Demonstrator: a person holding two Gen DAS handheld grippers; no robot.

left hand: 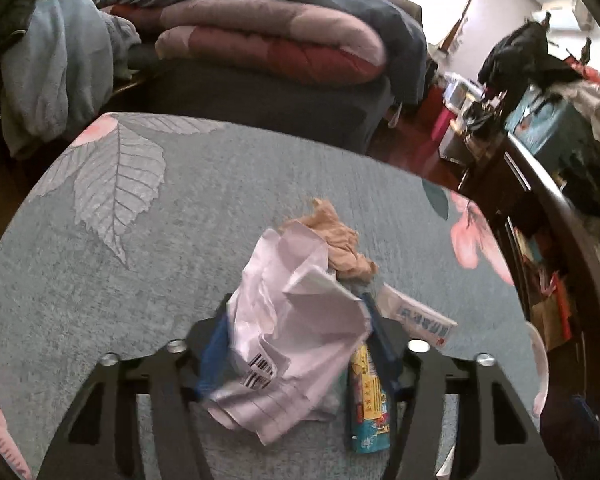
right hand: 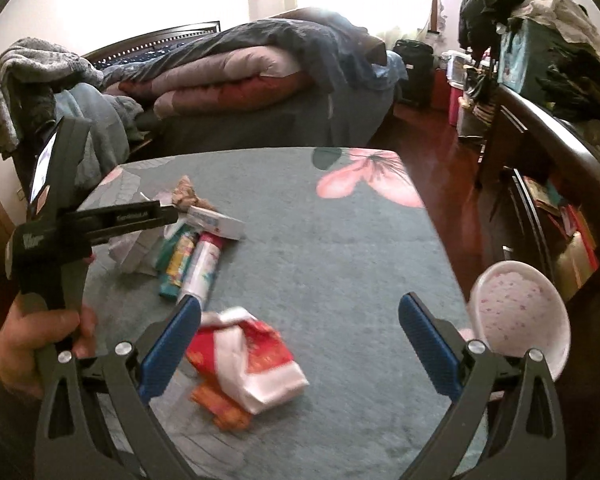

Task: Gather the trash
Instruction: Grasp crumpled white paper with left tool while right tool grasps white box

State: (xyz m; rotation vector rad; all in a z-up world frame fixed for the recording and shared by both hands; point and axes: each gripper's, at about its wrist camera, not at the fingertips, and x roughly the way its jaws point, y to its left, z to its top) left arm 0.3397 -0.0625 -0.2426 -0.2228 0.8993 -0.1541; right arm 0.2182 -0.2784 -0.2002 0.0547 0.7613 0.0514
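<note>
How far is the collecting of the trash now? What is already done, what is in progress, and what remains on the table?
Done: nothing shows as collected; the pink bin beside the table looks empty. In hand: the left gripper is closed around a crumpled white paper. Left: the red-and-white wrapper between the open fingers of the right gripper, the colourful tubes, a white box and a brown crumpled scrap.

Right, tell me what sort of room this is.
Most likely a lived-in bedroom: a bed piled with folded quilts, clothes heaped on dark wooden furniture, and a floral-covered table strewn with wrappers.
</note>
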